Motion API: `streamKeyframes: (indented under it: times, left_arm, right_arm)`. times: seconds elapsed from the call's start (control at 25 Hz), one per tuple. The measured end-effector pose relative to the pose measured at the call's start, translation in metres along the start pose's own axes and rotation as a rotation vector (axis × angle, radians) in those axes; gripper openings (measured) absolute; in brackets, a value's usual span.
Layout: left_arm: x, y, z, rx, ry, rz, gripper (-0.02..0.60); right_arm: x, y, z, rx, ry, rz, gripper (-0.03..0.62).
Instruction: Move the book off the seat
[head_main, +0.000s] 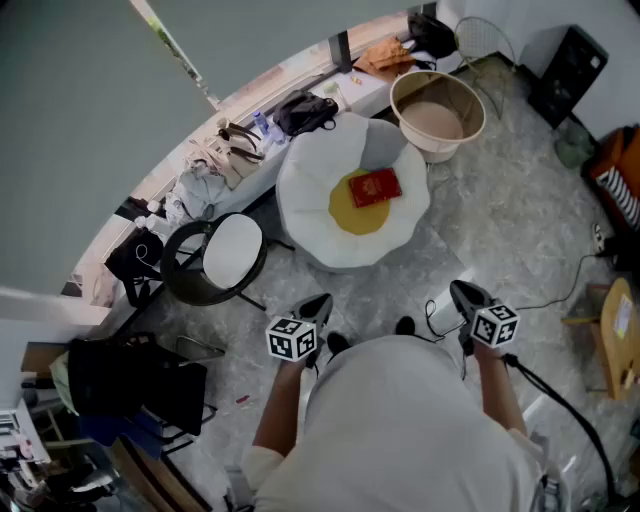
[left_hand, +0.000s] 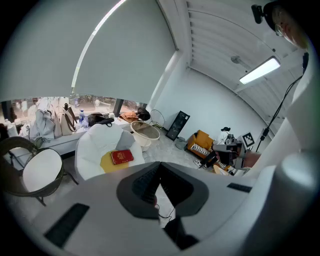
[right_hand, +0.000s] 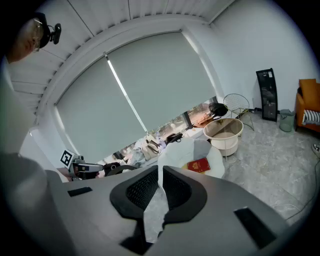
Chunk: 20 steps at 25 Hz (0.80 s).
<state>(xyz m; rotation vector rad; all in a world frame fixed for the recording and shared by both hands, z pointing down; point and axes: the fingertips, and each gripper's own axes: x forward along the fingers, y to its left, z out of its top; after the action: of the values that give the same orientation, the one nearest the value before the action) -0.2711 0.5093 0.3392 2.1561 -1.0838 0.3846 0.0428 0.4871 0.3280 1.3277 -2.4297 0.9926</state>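
Note:
A red book lies flat on the yellow cushion of a white petal-shaped chair. Both grippers hang in front of the person, well short of the chair. My left gripper is shut and empty, and so is my right gripper. In the left gripper view the book shows far beyond the shut left gripper. The right gripper view has the book to the right of the shut right gripper, its jaws nearly touching.
A round beige tub stands right behind the chair. Left of the chair is a round white stool in a dark frame. Bags and clutter line the window ledge. A cable runs over the floor at the right.

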Motion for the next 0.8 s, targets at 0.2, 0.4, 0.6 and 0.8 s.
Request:
streamKeyframes:
  times: [0.2,0.4,0.6,0.8]
  left_arm:
    - [0.0,-0.001,0.004,0.004,0.004,0.002,0.003]
    - [0.002,-0.004,0.0,0.002,0.009,0.014,0.003]
    - [0.007,-0.012,-0.002,0.0,0.016,0.028,0.003]
    - [0.017,-0.022,-0.007,-0.011,0.022,0.047,0.003]
  right_arm:
    - [0.002,0.003,0.003,0.002,-0.001,0.009,0.055]
    - [0.001,0.0,0.001,0.003,0.006,0.024,0.054]
    - [-0.002,-0.01,0.005,0.018,0.013,0.039,0.055]
    - [-0.005,-0.022,0.003,0.048,0.033,0.066,0.055]
